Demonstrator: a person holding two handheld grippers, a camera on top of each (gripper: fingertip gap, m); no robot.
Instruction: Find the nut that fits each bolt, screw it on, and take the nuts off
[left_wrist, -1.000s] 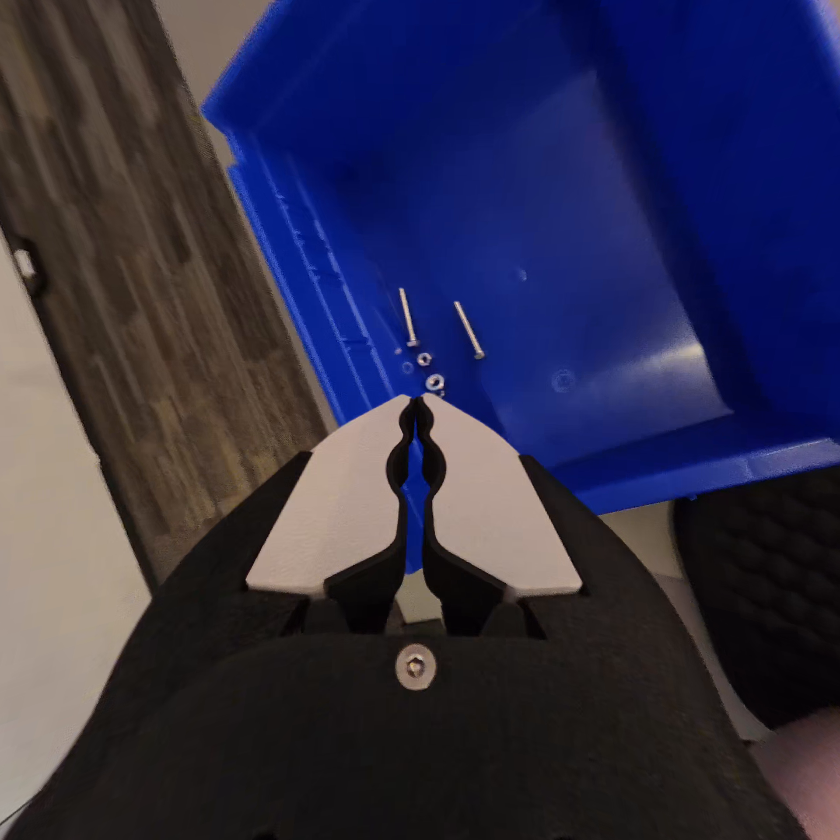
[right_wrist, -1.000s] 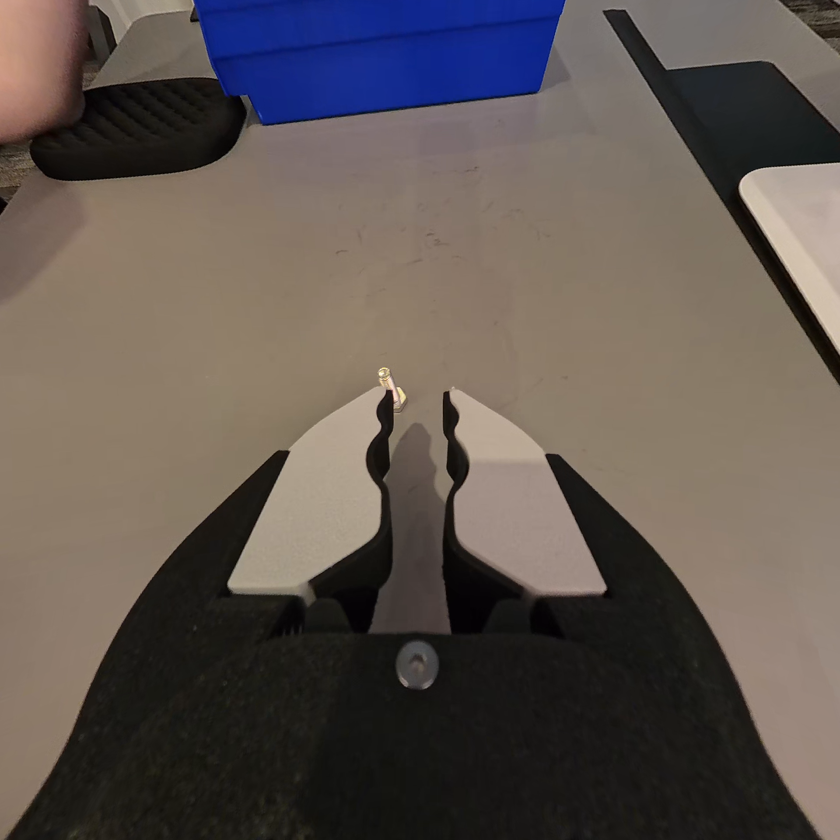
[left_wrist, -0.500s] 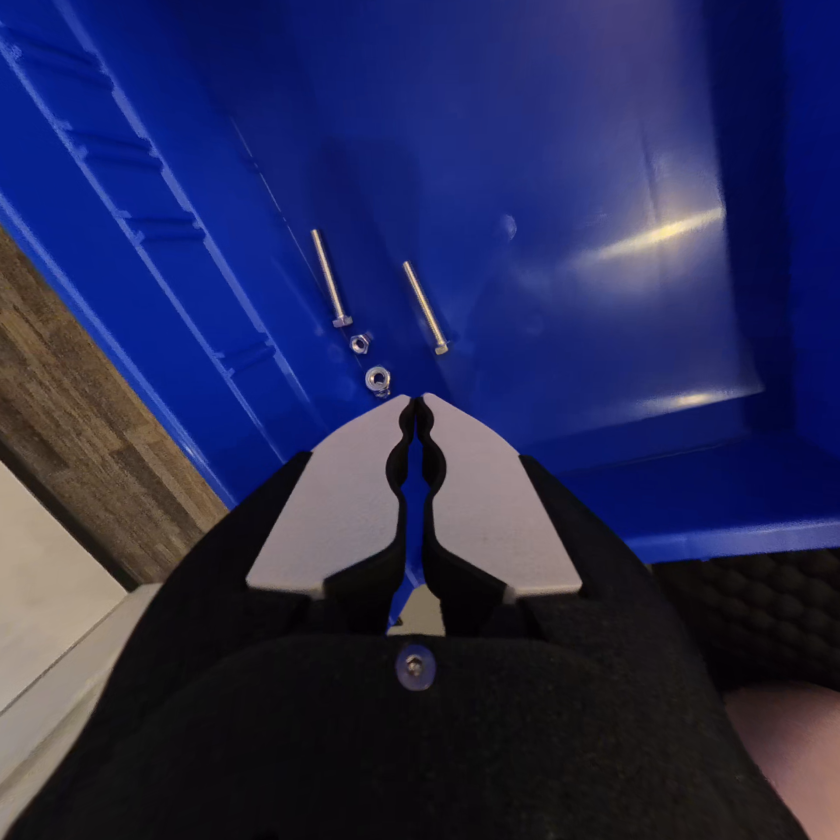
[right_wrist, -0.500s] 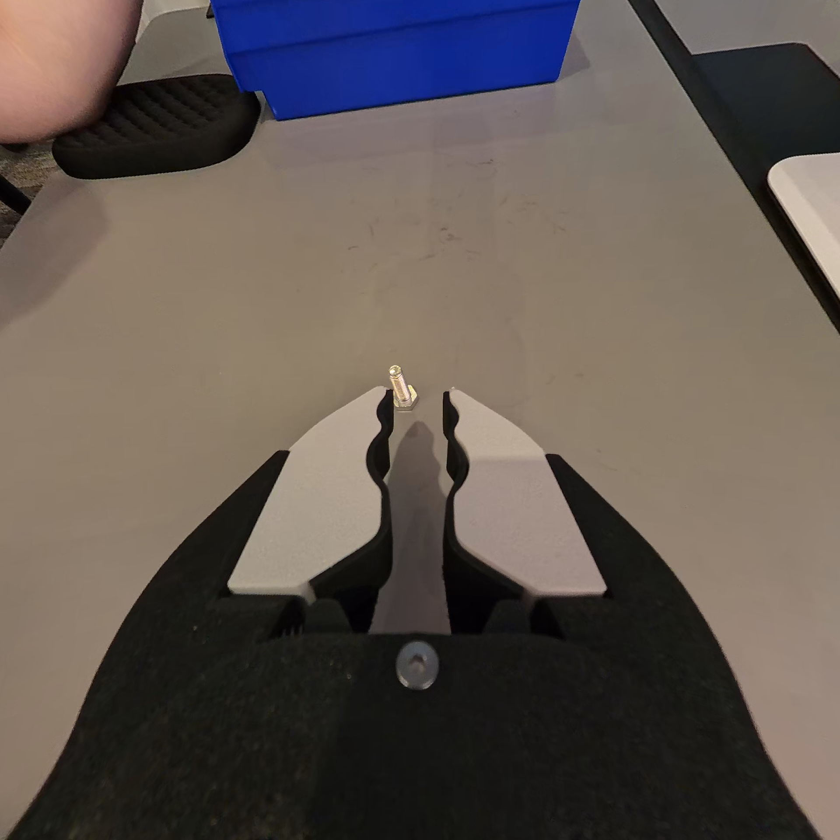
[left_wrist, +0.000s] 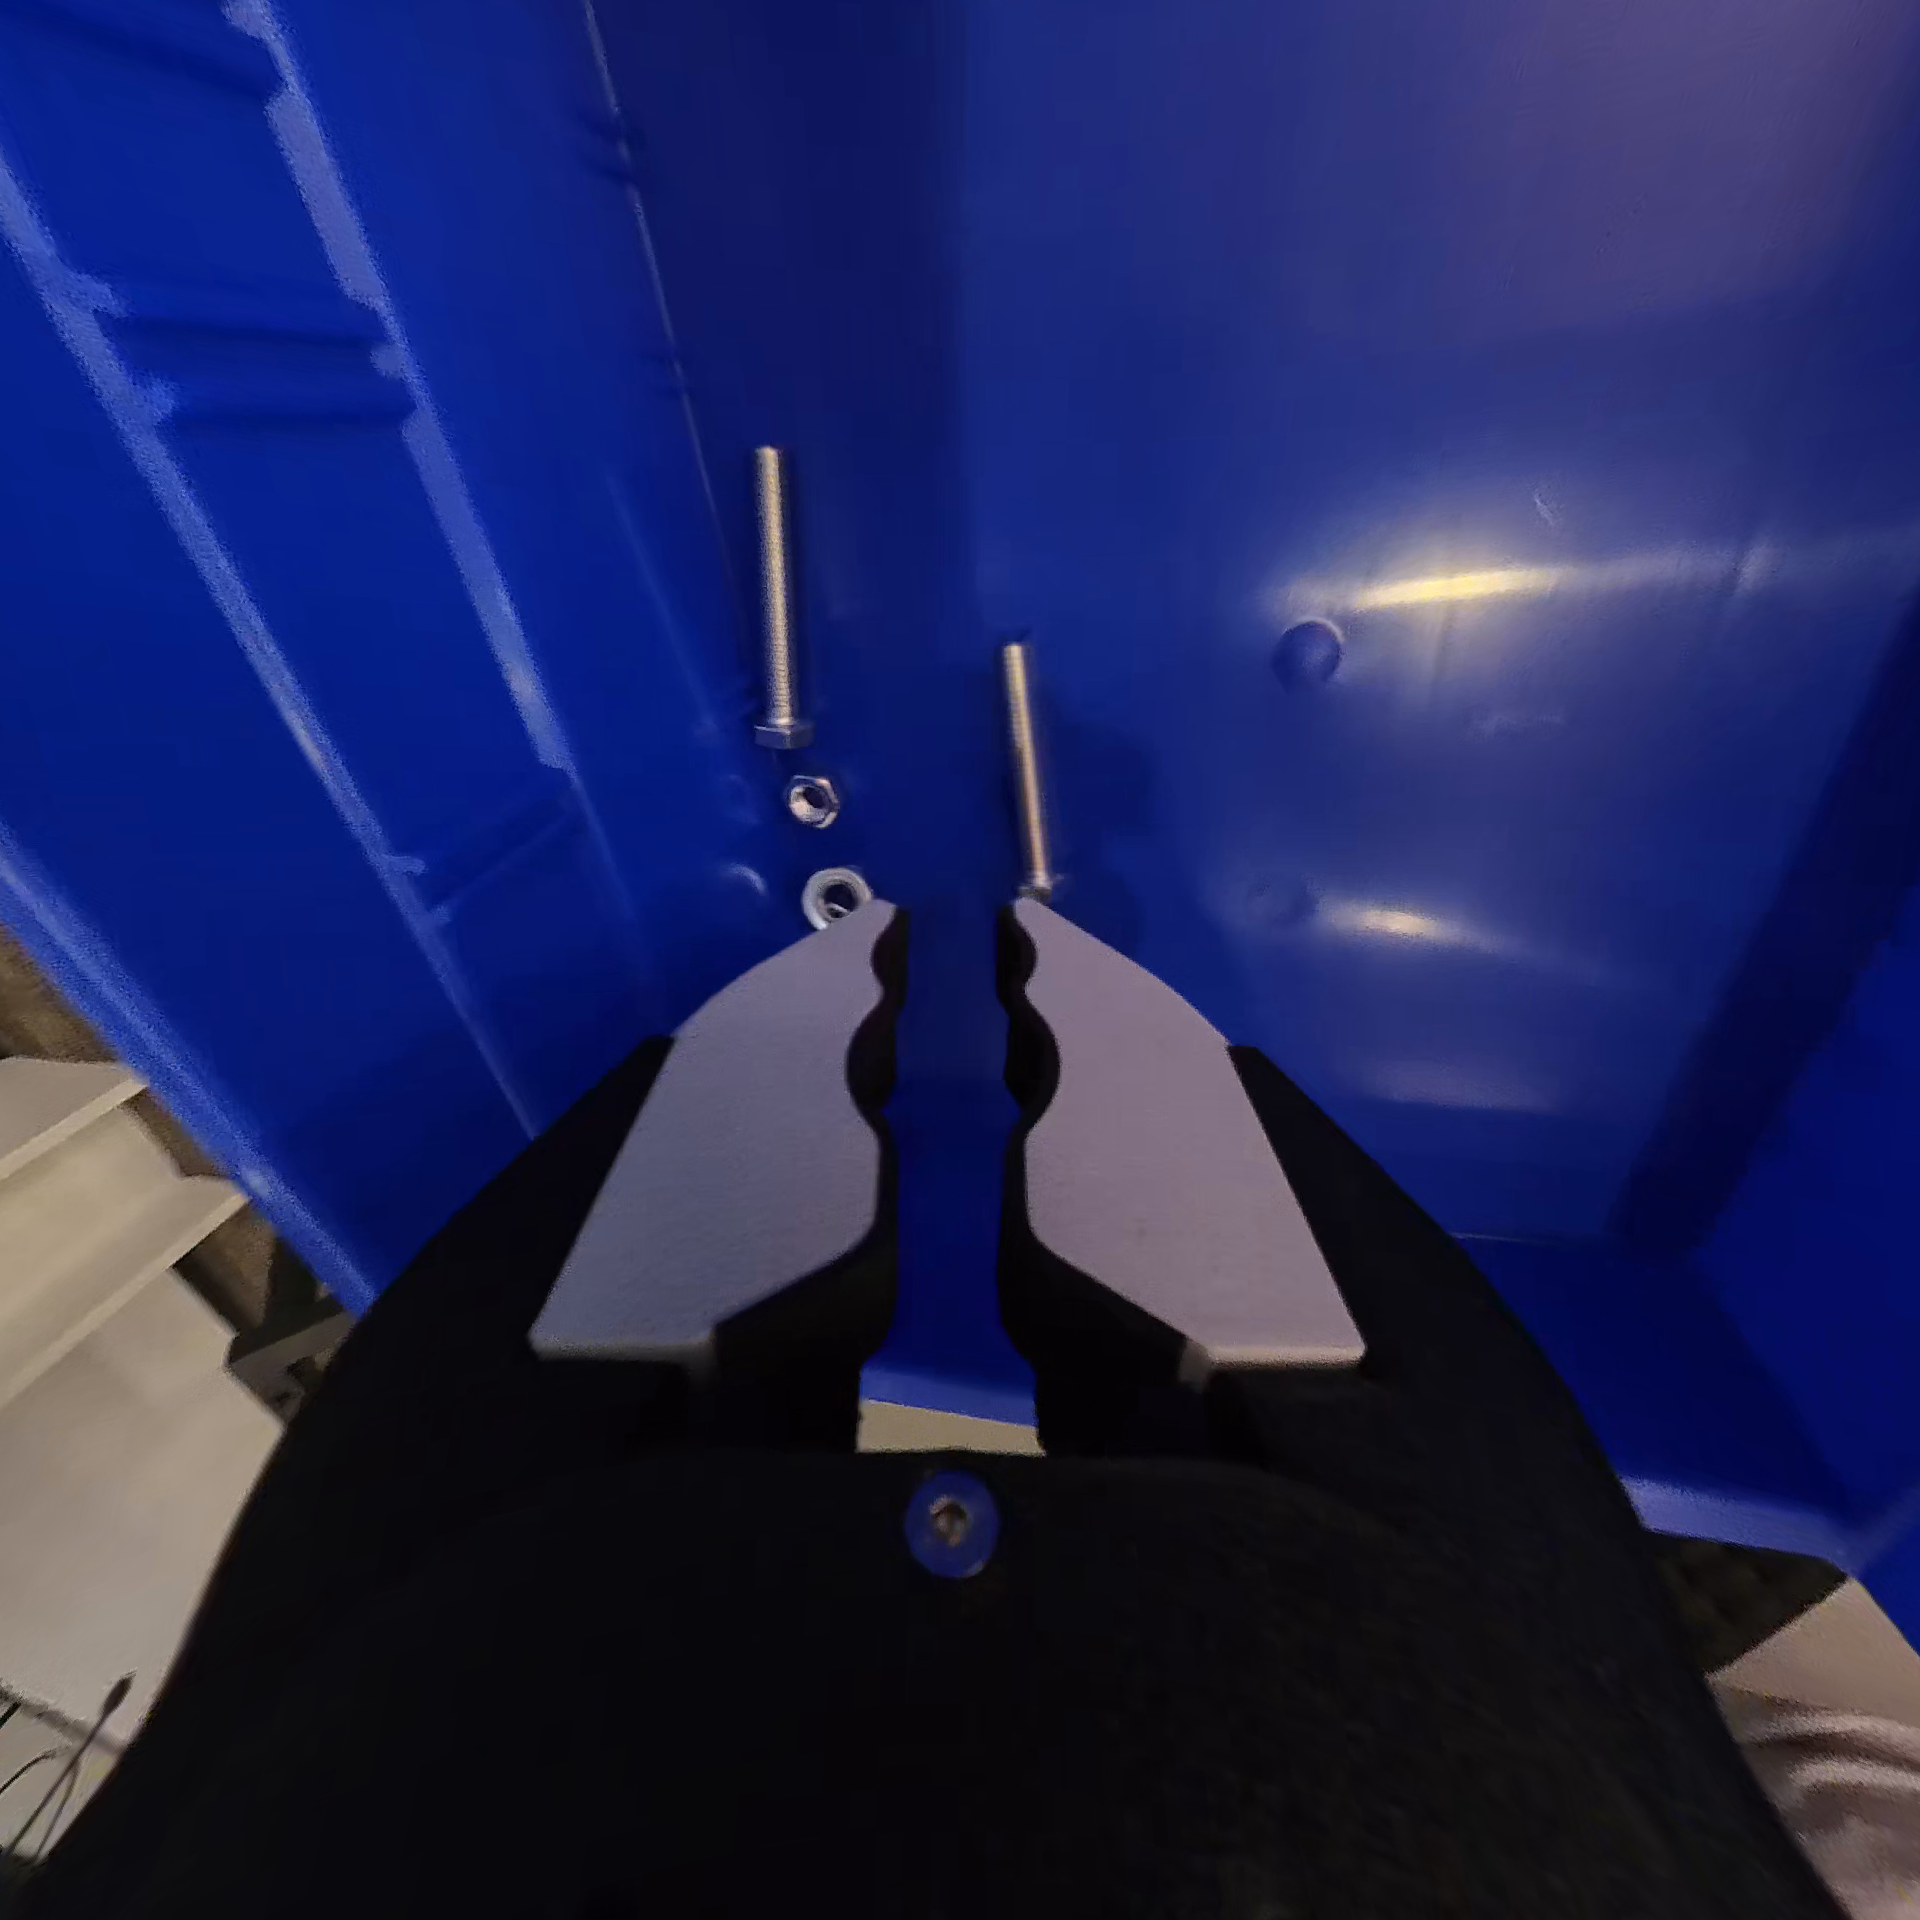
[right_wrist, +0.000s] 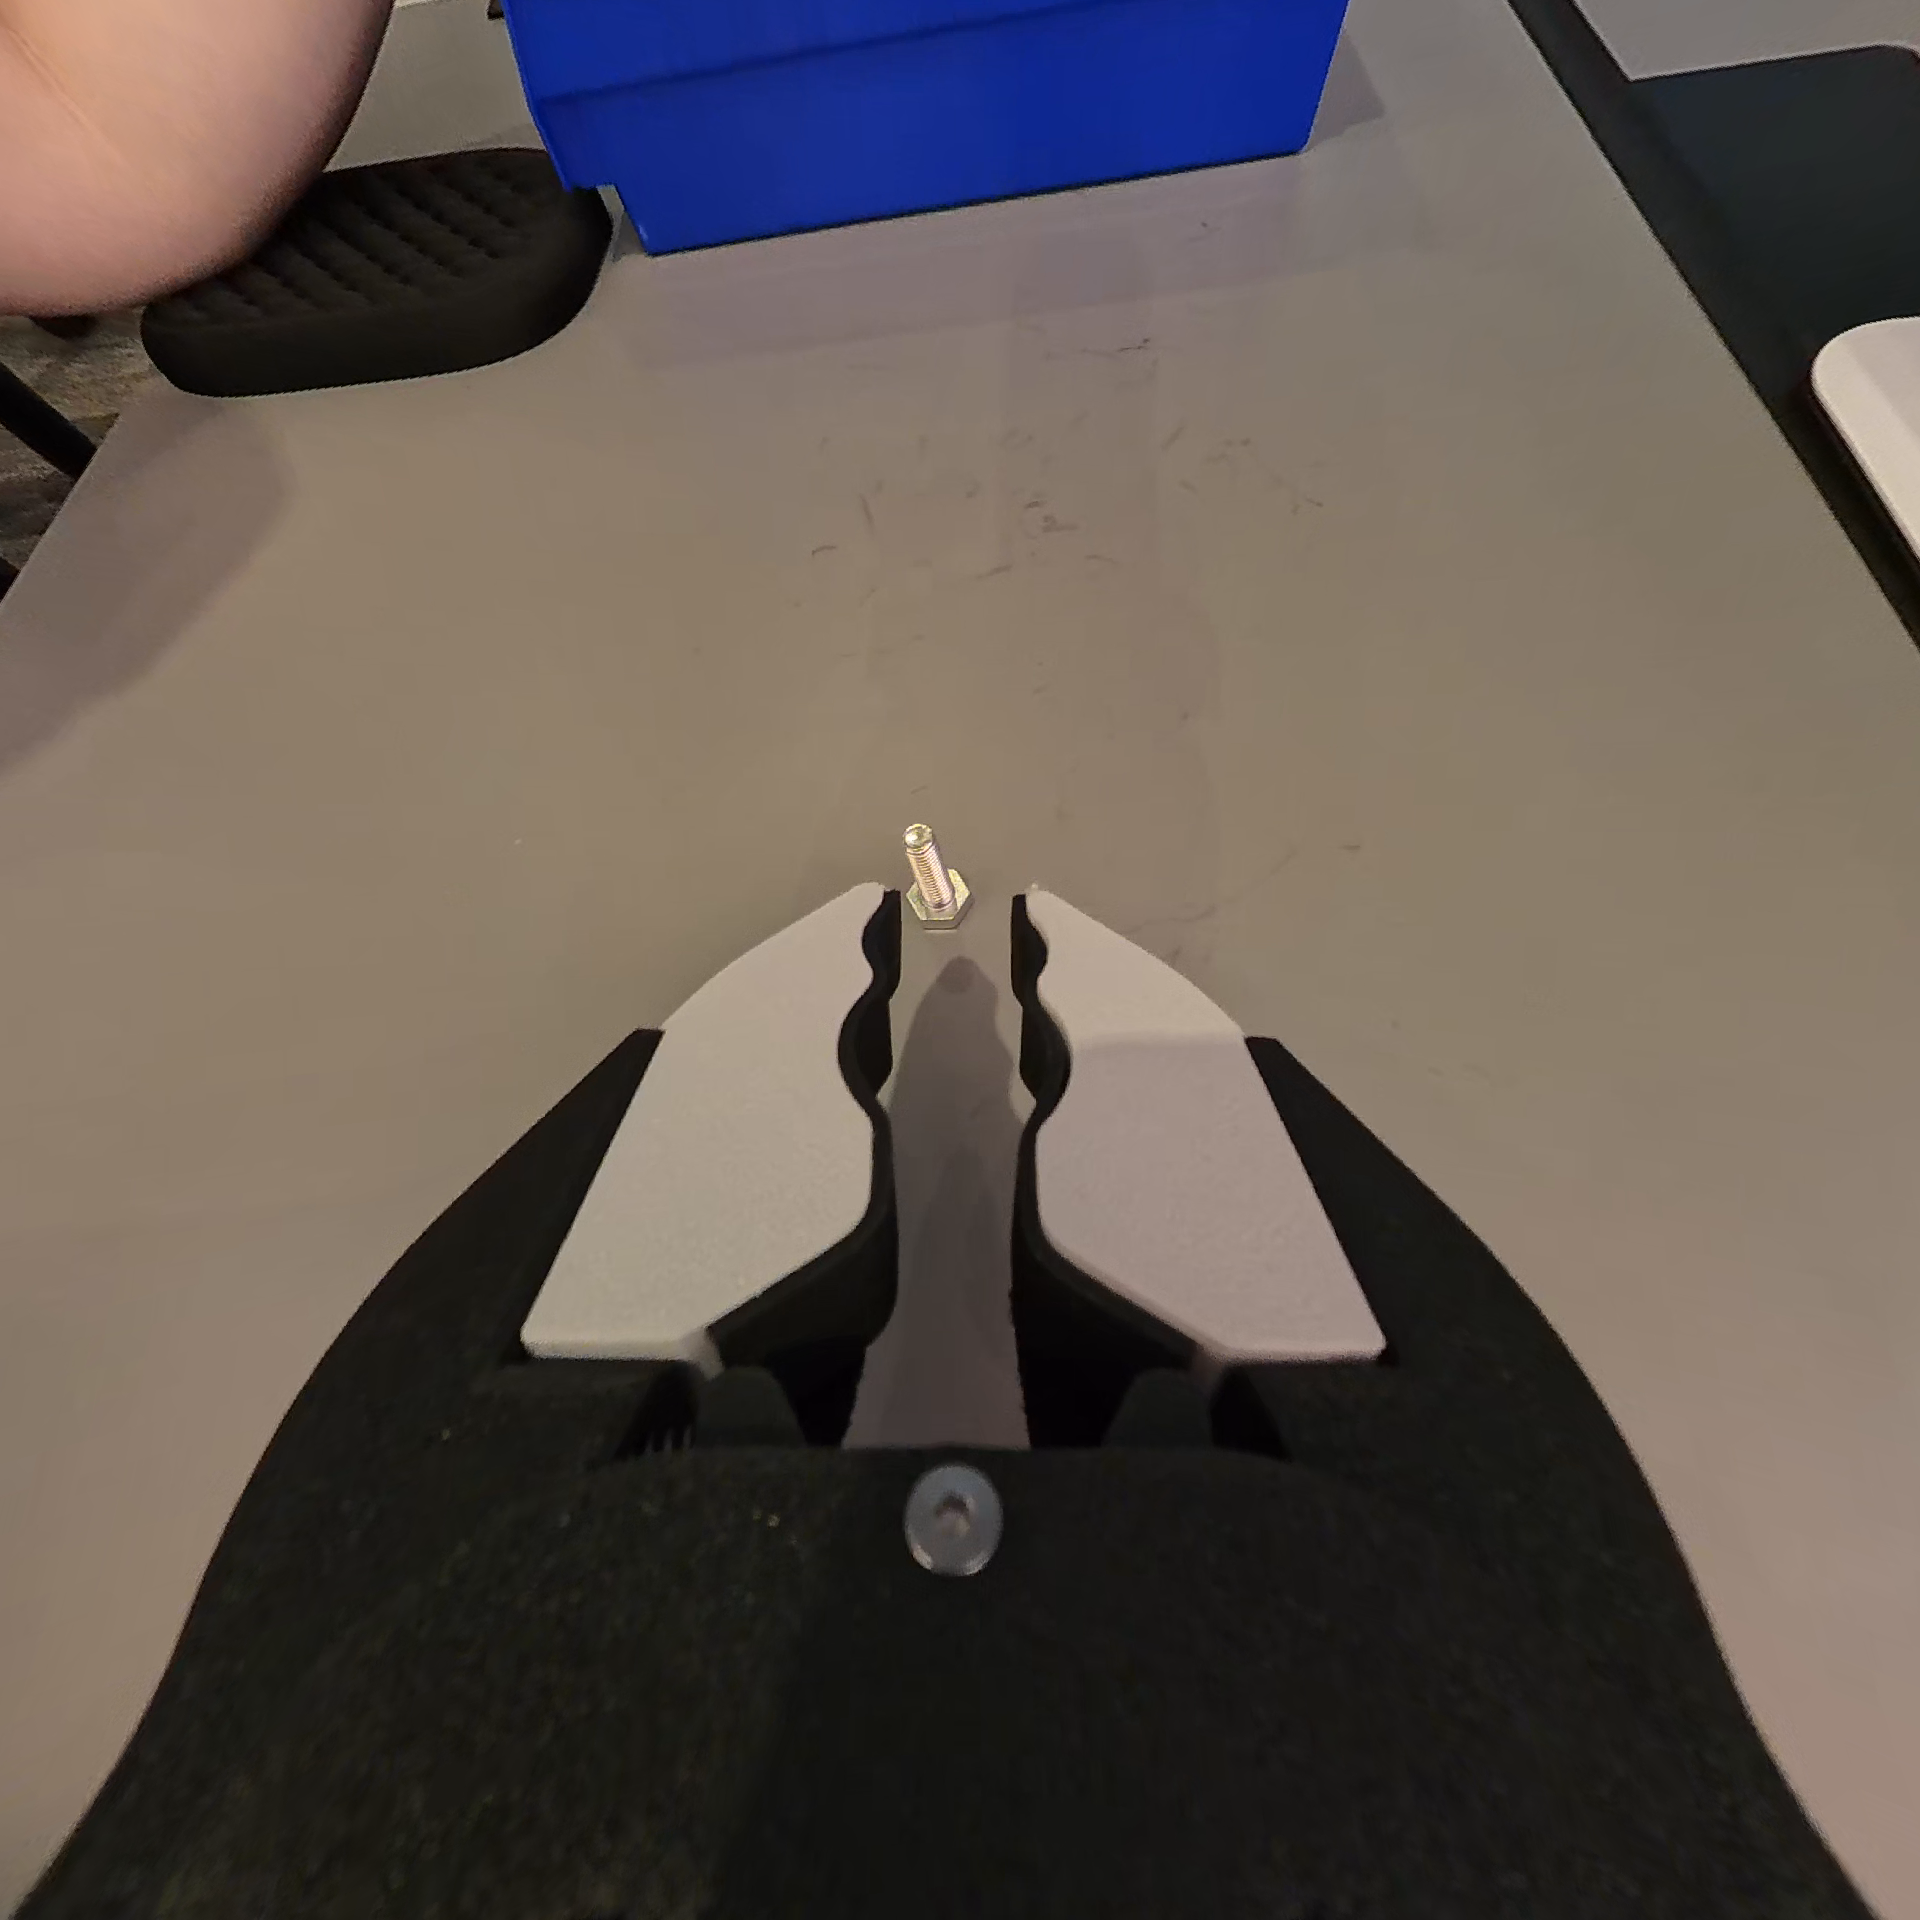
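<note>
The left gripper (left_wrist: 952, 914) is open inside the blue bin (left_wrist: 1351, 312). A nut (left_wrist: 836, 896) sits just left of its tips, maybe touching. The right gripper (right_wrist: 951, 902), open too, faces a short bolt (right_wrist: 932, 881) standing upright.

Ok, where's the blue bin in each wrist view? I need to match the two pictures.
Left wrist view: the blue bin fills most of the frame, seen from inside, with two long bolts and two nuts on its floor.
Right wrist view: the blue bin stands at top centre, at the far end of the grey table, seen from outside.
Shared landmark: the black textured pad beside the bin, at the left view's lower right.
</note>
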